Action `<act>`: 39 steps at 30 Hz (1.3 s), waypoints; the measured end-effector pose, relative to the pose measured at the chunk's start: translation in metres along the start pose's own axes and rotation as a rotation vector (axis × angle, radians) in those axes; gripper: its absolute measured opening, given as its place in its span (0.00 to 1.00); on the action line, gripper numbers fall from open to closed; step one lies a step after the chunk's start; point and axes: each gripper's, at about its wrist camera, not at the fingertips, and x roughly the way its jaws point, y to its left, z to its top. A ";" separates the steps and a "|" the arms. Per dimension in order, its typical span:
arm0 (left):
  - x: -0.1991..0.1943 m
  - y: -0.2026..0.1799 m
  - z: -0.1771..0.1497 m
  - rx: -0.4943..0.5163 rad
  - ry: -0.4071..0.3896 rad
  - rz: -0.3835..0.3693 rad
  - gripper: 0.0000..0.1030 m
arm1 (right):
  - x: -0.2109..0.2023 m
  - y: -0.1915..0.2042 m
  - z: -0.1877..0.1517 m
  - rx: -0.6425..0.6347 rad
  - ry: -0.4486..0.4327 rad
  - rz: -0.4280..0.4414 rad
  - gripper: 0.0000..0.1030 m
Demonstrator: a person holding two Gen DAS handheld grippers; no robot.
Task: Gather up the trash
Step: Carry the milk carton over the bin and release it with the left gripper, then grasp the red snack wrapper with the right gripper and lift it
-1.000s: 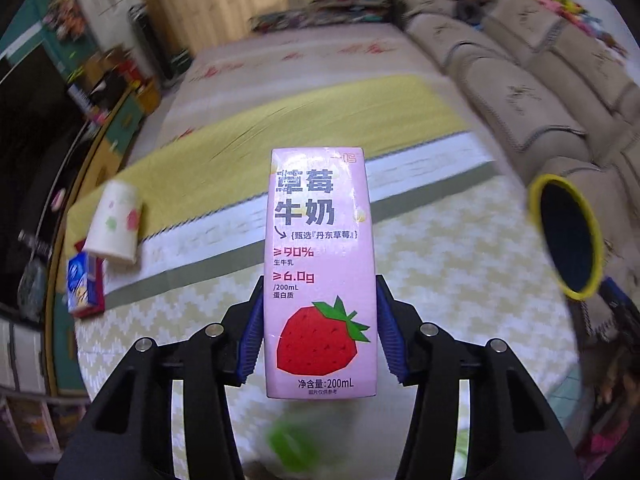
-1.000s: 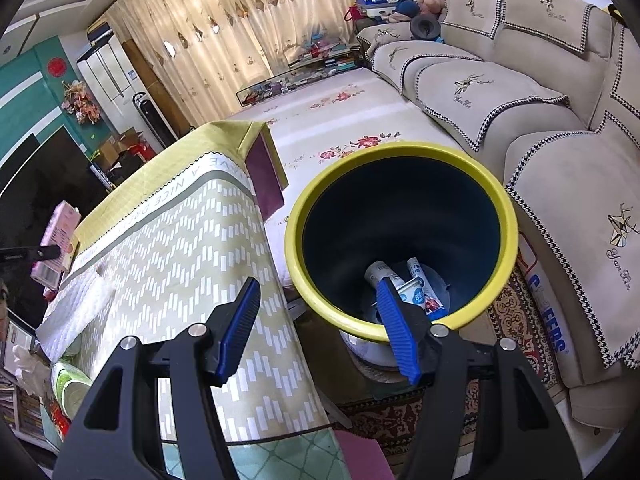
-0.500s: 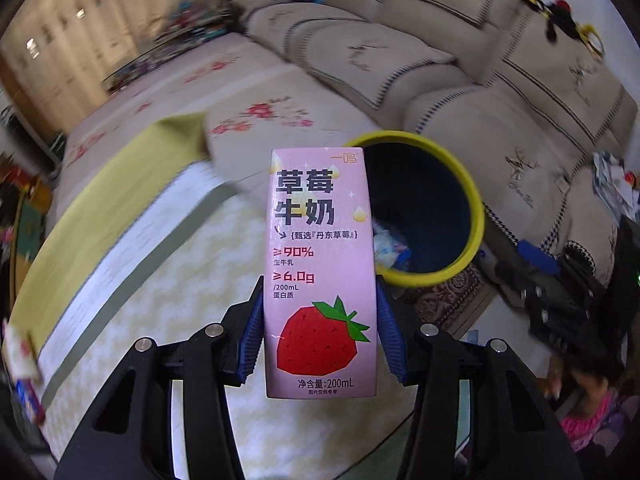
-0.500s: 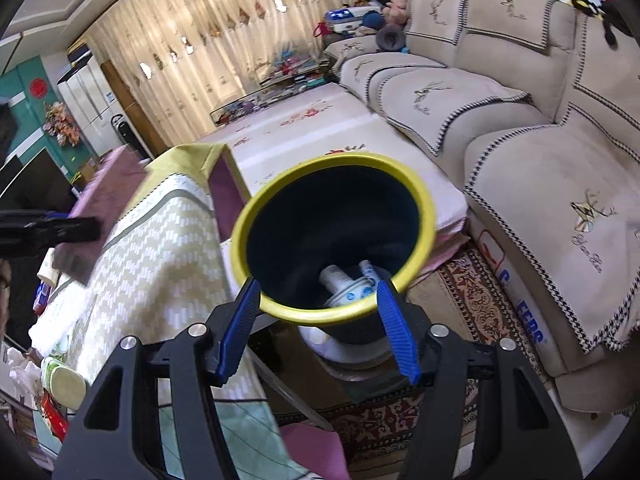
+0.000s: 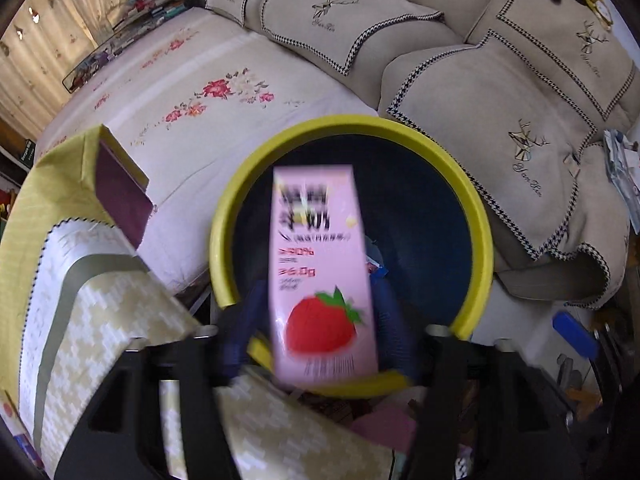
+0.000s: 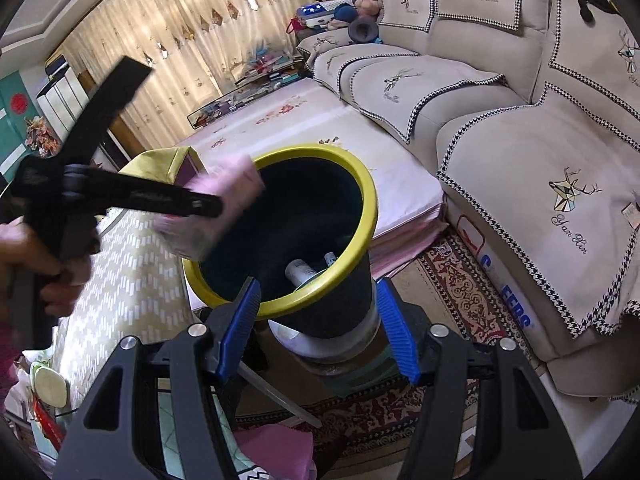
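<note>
The strawberry milk carton, a second ago held over the table, now hangs blurred above the mouth of the yellow-rimmed bin. The left gripper is opening, its blue pads drawing off the carton between them, so the drop looks underway. The right gripper stands open, empty, near the bin's base.

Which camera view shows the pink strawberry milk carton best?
The left wrist view: the strawberry milk carton faces the camera, slightly blurred, with its strawberry picture visible above the yellow-rimmed bin. The right wrist view shows only a blurred pink side, partly behind the left tongs.
</note>
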 end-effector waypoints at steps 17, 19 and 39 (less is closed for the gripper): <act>-0.248 0.064 -0.177 -0.183 -0.567 0.056 0.95 | -0.015 0.052 -0.023 -0.090 -0.003 0.105 0.56; -0.270 0.080 -0.213 -0.234 -0.608 0.072 0.95 | -0.016 0.069 -0.030 -0.118 0.006 0.129 0.56; -0.330 0.194 -0.537 -0.720 -0.754 0.391 0.95 | -0.068 0.280 -0.161 -0.655 0.228 0.518 0.56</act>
